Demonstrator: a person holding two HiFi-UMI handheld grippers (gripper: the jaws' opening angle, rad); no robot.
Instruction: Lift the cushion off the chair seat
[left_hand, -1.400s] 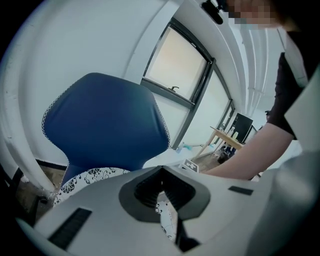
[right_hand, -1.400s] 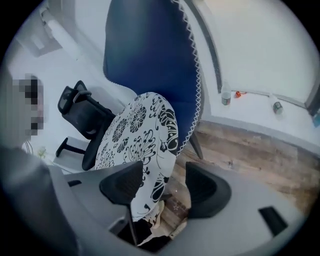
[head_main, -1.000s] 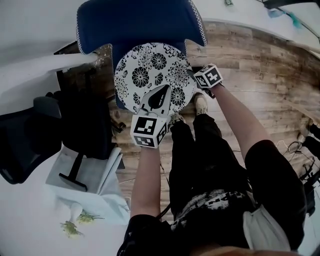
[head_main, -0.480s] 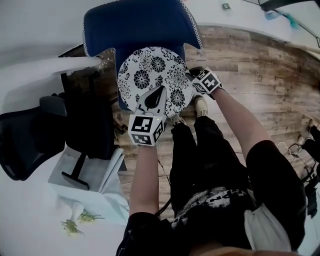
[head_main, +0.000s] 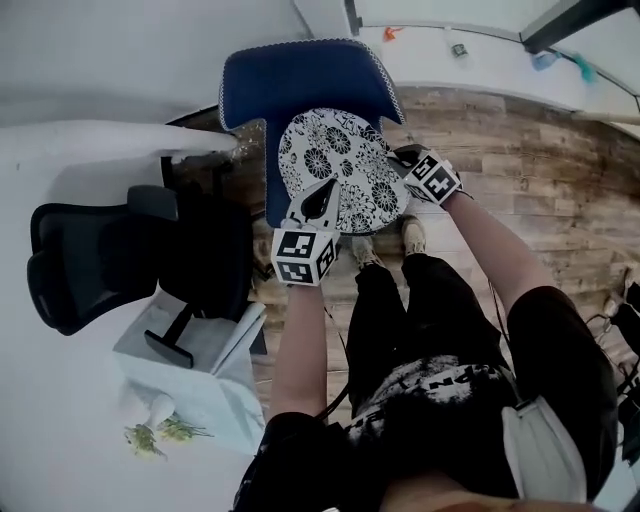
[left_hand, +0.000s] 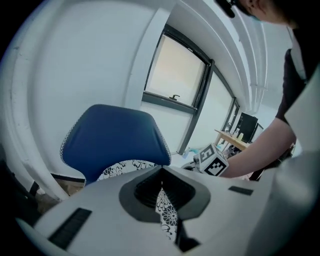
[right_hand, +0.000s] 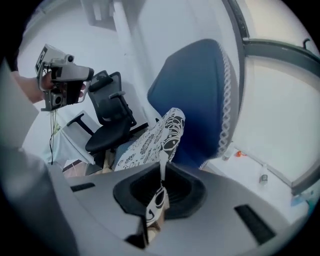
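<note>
While the left gripper pinched its near rim and the right gripper its right rim, sharing the weight, the round black-and-white floral cushion hung tilted over the blue upholstered chair.

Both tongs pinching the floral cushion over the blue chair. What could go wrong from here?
1. The left tongs and right tongs each grip only a thin edge of the cushion; its weight may pull the fabric free.
2. The cushion hangs tilted close to the blue chair back; it may snag there.
3. The black office chair stands close on the left; a swing that way may hit it.
</note>
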